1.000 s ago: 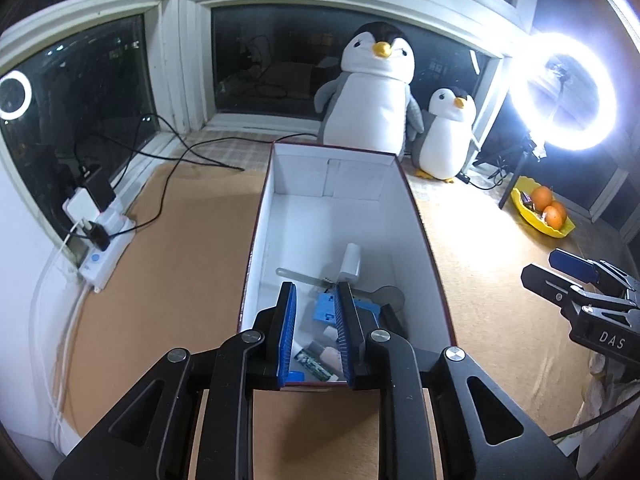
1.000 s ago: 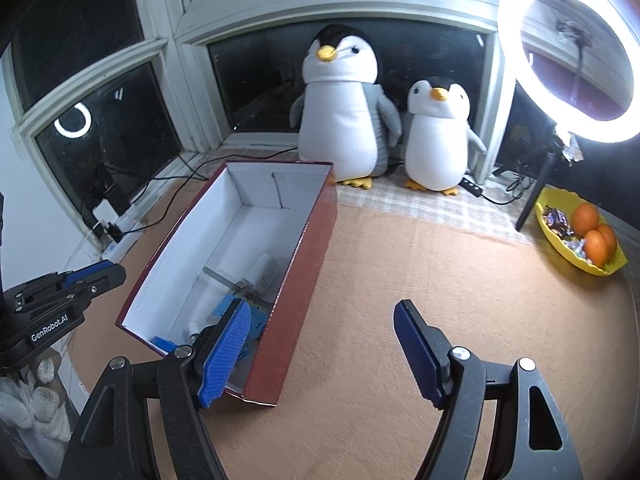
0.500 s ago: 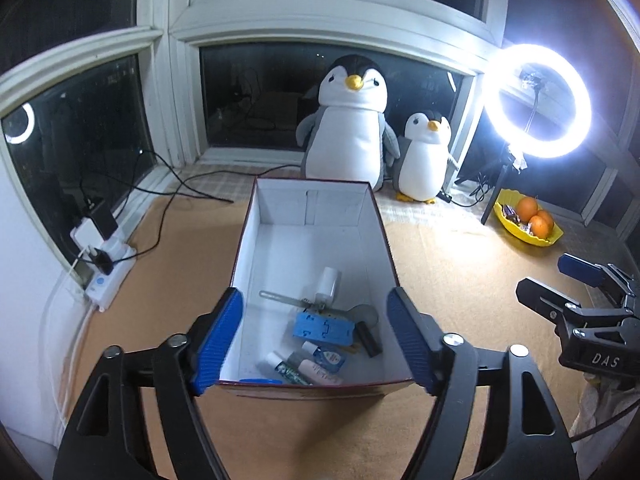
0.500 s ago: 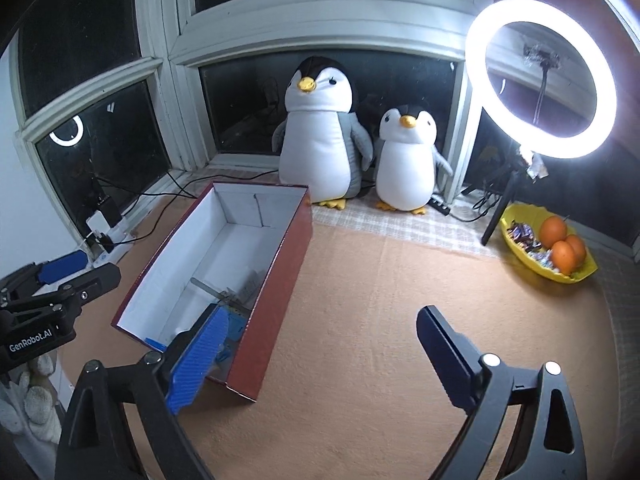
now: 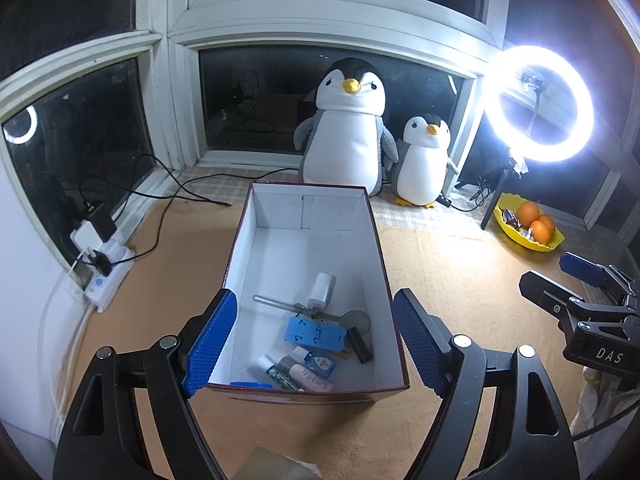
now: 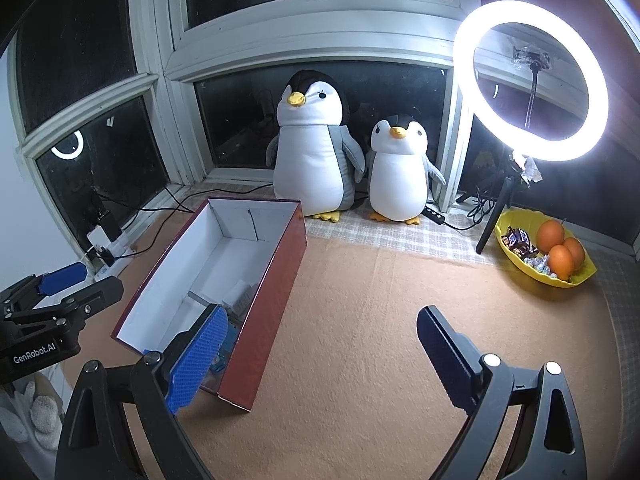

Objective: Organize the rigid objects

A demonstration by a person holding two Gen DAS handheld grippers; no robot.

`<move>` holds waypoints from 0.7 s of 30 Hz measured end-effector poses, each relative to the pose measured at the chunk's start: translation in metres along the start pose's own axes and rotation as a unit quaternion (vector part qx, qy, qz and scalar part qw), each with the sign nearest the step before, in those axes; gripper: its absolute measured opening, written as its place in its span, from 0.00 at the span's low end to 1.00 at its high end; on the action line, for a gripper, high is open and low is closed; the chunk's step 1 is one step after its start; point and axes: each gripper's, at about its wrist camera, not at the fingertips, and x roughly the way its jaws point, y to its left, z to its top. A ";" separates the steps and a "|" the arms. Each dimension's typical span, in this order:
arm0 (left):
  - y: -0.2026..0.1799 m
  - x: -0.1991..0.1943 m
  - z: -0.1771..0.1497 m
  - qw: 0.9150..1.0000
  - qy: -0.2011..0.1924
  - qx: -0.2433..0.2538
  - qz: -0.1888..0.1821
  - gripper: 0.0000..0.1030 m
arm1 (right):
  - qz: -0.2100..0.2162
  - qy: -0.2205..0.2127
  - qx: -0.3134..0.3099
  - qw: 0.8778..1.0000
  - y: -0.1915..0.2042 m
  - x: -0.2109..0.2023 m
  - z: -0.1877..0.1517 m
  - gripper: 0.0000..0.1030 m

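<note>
A long red box [image 5: 377,248] with a white inside lies on the tan mat, seen from its short end in the left wrist view. At its near end lie a white charger [image 5: 321,290], a blue plastic holder [image 5: 316,334], a metal tool [image 5: 276,304] and several small bottles [image 5: 296,372]. My left gripper [image 5: 315,296] hangs open above that end with nothing between its blue pads. My right gripper [image 6: 322,311] stands open to the right of the box [image 6: 272,304], over bare mat, and holds nothing. Each gripper shows at the edge of the other's view: the right gripper [image 5: 556,276], the left gripper [image 6: 88,282].
Two plush penguins [image 5: 346,132] [image 5: 422,160] stand at the window behind the box. A lit ring light [image 6: 530,80] on a stand and a yellow bowl of oranges [image 6: 548,256] are at the back right. A power strip with cables [image 5: 102,276] lies at the left wall.
The left jaws went from nearly shut over the box's near end to wide open. The right jaws widened too. Both grippers drew back and rose, so more of the room shows.
</note>
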 end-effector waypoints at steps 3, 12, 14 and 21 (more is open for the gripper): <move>0.000 0.000 0.001 1.000 0.001 0.000 0.000 0.78 | -0.002 -0.001 -0.002 1.000 0.000 0.001 0.001 0.91; -0.001 0.004 0.000 1.000 0.006 -0.001 -0.001 0.78 | -0.004 0.002 0.001 1.000 -0.005 0.004 -0.001 0.91; -0.002 0.004 0.000 1.000 0.005 0.000 -0.002 0.78 | -0.005 0.002 0.002 1.000 -0.005 0.004 -0.001 0.91; -0.003 0.003 0.000 1.000 0.004 0.001 -0.003 0.78 | -0.005 0.002 0.004 1.000 -0.008 0.005 -0.001 0.91</move>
